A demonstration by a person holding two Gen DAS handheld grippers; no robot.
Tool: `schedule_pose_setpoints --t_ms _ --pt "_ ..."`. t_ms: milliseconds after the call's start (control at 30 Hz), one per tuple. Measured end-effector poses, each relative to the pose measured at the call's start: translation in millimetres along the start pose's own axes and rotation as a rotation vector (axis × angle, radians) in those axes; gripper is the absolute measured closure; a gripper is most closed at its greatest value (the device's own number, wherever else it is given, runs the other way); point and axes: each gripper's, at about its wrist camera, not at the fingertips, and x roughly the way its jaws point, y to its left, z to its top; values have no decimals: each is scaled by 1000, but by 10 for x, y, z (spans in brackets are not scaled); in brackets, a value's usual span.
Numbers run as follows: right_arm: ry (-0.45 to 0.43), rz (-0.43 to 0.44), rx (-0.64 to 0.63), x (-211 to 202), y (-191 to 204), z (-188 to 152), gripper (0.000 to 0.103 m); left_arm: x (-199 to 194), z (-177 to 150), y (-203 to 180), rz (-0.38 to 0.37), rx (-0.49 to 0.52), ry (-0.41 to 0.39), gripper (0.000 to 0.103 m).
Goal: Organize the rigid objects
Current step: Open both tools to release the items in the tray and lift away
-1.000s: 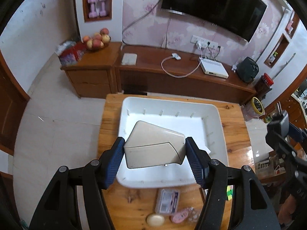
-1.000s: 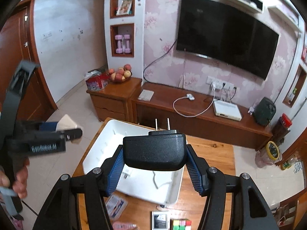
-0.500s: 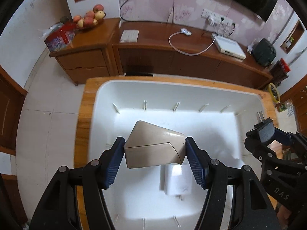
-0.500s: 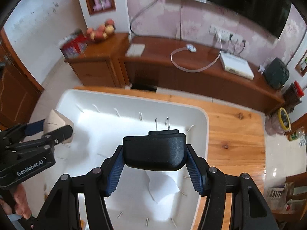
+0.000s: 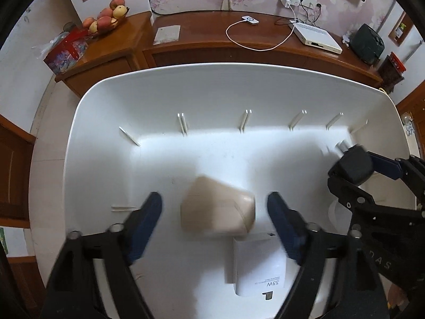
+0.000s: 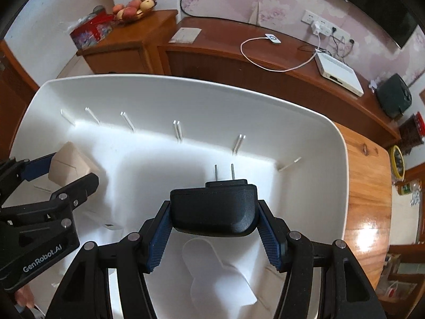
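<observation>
My left gripper points down into the white bin. Its jaws are opening, and the blue pads stand clear of the beige wedge-shaped box, which lies blurred between them with a gap on each side. A white charger block rests on the bin floor just below it. My right gripper is shut on a black plug adapter with its two prongs pointing forward, low over the bin's right half. The right wrist view also shows the beige box at the left.
A flat white piece lies on the bin floor under the right gripper. The bin sits on a wooden table. Behind it stand a long wooden cabinet with a white cable, a fruit bowl and a red box.
Both grippers have come down into the bin. The left jaws have spread apart and let go of the beige box. The right gripper still holds the black adapter.
</observation>
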Motion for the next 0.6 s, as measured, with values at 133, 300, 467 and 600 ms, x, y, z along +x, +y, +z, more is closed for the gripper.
schedule_pose_setpoints --t_ms 133,300,467,600 --pt "-17 26 19 -36 -31 -6 40 -36 -21 5 -14 -9 17 17" --pt "-47 42 42 -143 -62 2 34 -163 -86 -33 -11 20 -2 17" --pt "-78 48 61 -301 -101 -20 31 -358 -155 -44 -32 36 -31 17" --pt "-102 45 72 -477 -118 -49 31 -494 -212 -34 -47 39 -37 17"
